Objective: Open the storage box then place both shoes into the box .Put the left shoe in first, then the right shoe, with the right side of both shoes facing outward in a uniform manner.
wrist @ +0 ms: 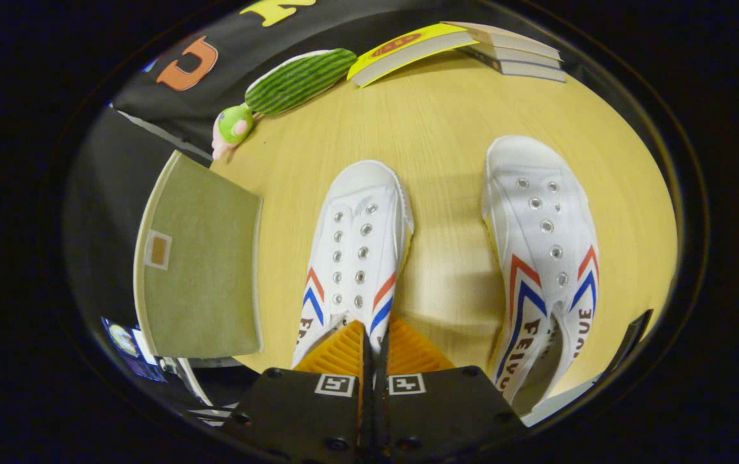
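Note:
Two white canvas shoes with red and blue chevrons stand side by side on the wooden table point(446, 129), toes pointing away from me. The nearer shoe point(359, 245) lies just ahead of my fingers, its heel end hidden under them. The other shoe point(540, 251) sits to its right, apart from it. An olive fabric storage box point(205, 264) with a cream trim and a small brown tag stands left of the shoes, its lid down. My gripper point(369, 345) hovers over the nearer shoe's opening, shut, and I see nothing held between the fingers.
A green striped plush toy point(285, 87) lies at the table's far left edge. A yellow book point(408, 48) and a stack of books point(514, 55) rest at the far side. The table edge drops off left of the box.

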Demonstrator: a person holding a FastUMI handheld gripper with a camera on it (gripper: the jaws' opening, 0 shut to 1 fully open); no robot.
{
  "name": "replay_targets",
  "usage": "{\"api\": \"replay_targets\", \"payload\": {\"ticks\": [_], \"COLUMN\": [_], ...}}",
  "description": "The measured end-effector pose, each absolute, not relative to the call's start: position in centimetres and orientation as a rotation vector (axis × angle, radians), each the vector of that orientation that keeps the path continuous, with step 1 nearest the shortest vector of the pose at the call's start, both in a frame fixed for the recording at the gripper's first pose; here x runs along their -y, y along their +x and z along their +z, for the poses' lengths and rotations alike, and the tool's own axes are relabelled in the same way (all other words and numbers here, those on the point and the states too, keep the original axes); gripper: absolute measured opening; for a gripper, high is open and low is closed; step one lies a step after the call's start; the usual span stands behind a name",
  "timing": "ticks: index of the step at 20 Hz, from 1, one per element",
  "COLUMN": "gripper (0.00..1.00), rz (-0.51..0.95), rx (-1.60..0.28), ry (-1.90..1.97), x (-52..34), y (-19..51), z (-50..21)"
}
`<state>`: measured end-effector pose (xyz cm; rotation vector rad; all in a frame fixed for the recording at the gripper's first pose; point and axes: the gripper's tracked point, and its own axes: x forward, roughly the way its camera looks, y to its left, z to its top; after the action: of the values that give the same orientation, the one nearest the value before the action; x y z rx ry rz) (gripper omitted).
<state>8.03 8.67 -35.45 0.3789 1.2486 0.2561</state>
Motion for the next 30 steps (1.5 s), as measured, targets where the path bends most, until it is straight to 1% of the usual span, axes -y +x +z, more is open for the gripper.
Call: {"api": "replay_targets", "payload": {"ticks": [5, 10, 14, 18, 21, 25, 30], "gripper": [0.06, 0.05, 0.05, 0.06, 0.05, 0.05, 0.05], "rz": [0.273, 0.297, 0.368, 0.429, 0.471, 0.51, 0.472], "rx": [-1.21, -1.115, -1.036, -1.003, -1.039, -1.126, -1.18], "ry": [0.461, 0.441, 0.407, 0.376, 0.361, 0.33, 0.323], "x": [-10.0, -12.4, -17.7, -24.3, -29.7, -35.7, -39.3], "y": [7.5, 7.4, 7.5, 7.5, 7.2, 6.3, 6.4], "z": [-32.0, -24.1, -16.7, -12.7, -13.1, -16.8, -20.7]}}
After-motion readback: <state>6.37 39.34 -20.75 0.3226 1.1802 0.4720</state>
